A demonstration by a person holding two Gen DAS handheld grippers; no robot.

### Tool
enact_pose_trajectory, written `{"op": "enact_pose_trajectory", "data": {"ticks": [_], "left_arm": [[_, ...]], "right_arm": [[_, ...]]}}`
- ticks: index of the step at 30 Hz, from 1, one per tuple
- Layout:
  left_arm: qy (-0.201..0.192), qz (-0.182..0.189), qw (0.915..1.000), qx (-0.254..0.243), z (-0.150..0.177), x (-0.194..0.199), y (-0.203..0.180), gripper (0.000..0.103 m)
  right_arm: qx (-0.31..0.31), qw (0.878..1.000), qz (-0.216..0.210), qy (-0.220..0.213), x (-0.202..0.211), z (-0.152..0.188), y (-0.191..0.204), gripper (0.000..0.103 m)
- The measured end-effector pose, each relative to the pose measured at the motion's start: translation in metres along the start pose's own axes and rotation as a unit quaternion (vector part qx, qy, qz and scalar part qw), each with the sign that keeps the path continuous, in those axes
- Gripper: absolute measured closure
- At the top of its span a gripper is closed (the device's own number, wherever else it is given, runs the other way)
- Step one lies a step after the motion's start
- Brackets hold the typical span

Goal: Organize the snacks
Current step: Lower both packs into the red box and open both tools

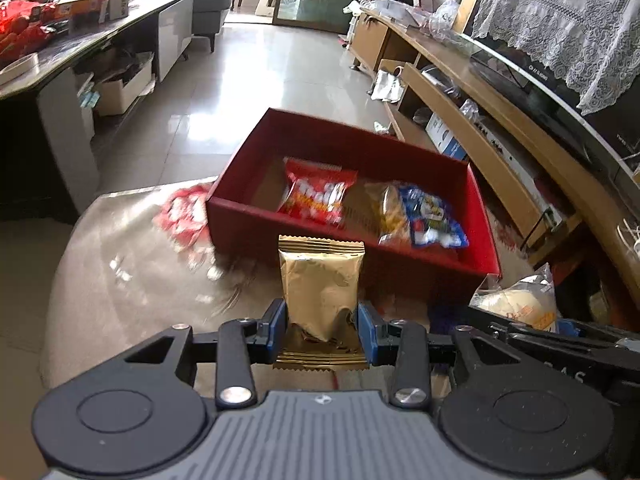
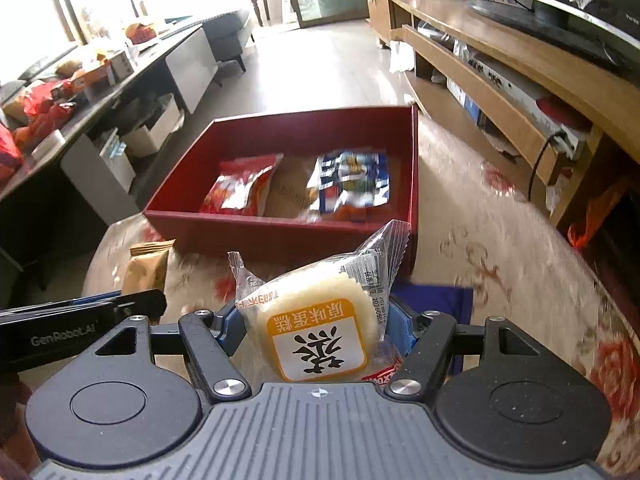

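Both packets ride above the desk toward the red box [image 1: 352,216] at twelve o'clock: left gripper [image 1: 322,330] jaws clamped on the gold packet [image 1: 320,292], right gripper [image 2: 316,336] jaws clamped on the wrapped cake [image 2: 320,320], ready for dropping in.

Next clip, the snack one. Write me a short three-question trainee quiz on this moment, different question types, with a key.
1. Multiple choice: what does the left gripper grip? A) gold foil packet B) blue snack bag C) red snack bag
2. True or false: the wrapped sponge cake between the right gripper's pads already lies inside the red box.
3. Fill in: of the red snack bag and the blue snack bag in the box, the ____ one lies nearer the TV cabinet.

Key: 1 A, the gold foil packet; 2 false, it is held short of the box; 3 blue.
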State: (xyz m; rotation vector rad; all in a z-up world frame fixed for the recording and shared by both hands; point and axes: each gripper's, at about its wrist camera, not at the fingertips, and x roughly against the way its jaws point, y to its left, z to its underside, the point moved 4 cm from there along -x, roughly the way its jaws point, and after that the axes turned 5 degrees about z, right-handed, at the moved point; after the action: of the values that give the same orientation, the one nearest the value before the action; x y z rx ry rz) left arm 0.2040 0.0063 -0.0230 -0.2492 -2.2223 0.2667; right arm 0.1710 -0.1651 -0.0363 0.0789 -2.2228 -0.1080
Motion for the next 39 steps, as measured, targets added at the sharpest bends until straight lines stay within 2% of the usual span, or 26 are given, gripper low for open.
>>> {"op": "enact_pose_trajectory", "data": {"ticks": [15,22,39], "left_arm": [[-0.018,-0.01,0.9997,0.016,-0.057,-0.044,-0.008,0.065],[-0.018,-0.015,0.9996,0.014,-0.07,-0.064,-0.012,0.065],[-0.008,-0.058,0.9983,0.006,-0.083,-0.109,-0.007,0.064]], "right_arm": [[-0.016,1.0,0.005,-0.017,-0.034,-0.054,-0.012,0.028],[-0.016,1.0,0.007,-0.013,-0.052,-0.068,-0.013,0.028],[0.01,1.0,0.013,-0.025,-0.087,-0.087,-0.008,0.028]]}}
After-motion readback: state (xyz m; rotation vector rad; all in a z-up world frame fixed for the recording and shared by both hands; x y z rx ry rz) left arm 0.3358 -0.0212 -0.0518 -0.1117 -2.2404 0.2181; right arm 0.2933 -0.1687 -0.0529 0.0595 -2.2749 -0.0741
